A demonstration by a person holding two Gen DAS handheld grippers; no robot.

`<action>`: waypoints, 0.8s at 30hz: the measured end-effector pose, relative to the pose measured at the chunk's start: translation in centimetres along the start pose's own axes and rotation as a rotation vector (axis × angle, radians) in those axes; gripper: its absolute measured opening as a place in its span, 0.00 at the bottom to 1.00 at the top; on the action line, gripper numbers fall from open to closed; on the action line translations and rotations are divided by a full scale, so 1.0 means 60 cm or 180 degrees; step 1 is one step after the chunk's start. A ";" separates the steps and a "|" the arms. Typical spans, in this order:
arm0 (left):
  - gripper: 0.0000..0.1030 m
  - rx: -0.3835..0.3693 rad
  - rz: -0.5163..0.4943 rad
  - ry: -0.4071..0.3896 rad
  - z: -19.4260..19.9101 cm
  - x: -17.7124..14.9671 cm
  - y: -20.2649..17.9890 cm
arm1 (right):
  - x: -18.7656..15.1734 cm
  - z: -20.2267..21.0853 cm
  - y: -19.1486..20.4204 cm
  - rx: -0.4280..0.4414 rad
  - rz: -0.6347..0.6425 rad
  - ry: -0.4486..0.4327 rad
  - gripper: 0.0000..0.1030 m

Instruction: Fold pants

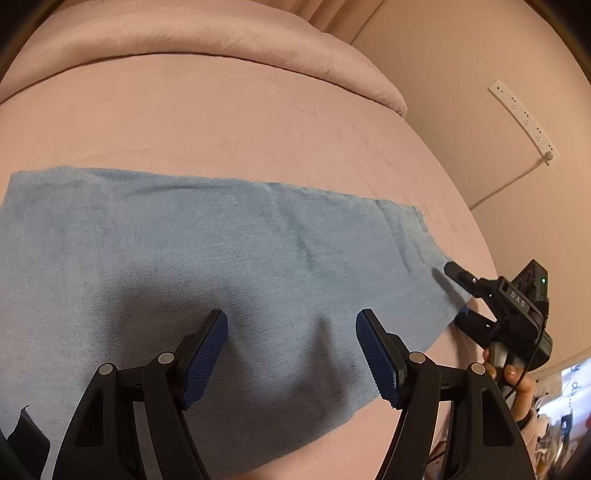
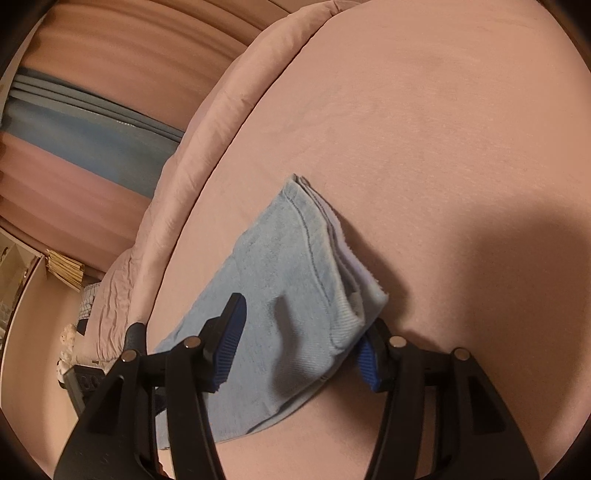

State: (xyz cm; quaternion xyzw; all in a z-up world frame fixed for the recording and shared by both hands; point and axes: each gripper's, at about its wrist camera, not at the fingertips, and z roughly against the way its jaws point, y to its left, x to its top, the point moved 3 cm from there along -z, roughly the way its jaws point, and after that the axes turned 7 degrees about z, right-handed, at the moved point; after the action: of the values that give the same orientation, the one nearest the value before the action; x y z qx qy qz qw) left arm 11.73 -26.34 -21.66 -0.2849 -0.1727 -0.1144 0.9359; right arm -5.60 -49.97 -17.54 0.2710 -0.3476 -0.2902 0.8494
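Note:
Light blue denim pants (image 1: 207,254) lie folded lengthwise on a pink bed. My left gripper (image 1: 291,350) is open, hovering just above the middle of the fabric, empty. In the left wrist view my right gripper (image 1: 456,291) stands at the pants' right end, jaws open, one finger above the cloth edge and one below. In the right wrist view the right gripper (image 2: 301,332) is open around the layered end of the pants (image 2: 295,266), with the right finger tucked under the edge. It does not pinch the cloth.
A pink bedsheet (image 1: 258,122) covers the bed, with a rolled pink duvet (image 1: 207,33) along the far side. A wall with a white power strip (image 1: 524,122) is on the right. Curtains (image 2: 85,118) and a stack of books (image 2: 66,269) lie beyond the bed.

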 end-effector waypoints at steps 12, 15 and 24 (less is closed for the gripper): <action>0.69 -0.0103 0.0032 0.0040 -0.001 -0.005 0.023 | -0.006 0.009 -0.006 -0.0029 -0.0176 -0.0036 0.13; 0.69 -0.0154 0.0090 0.0050 -0.001 -0.003 0.031 | -0.003 0.018 0.015 -0.0012 -0.0103 -0.0113 0.12; 0.69 -0.0359 0.0274 0.0074 0.006 -0.001 0.052 | 0.007 0.043 0.116 0.0032 0.0410 -0.0222 0.11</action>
State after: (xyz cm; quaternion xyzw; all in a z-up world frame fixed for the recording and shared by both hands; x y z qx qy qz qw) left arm 12.58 -23.60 -22.95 -0.3431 -0.1428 -0.0869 0.9243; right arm -5.17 -46.14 -11.14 0.2420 -0.3952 -0.2425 0.8523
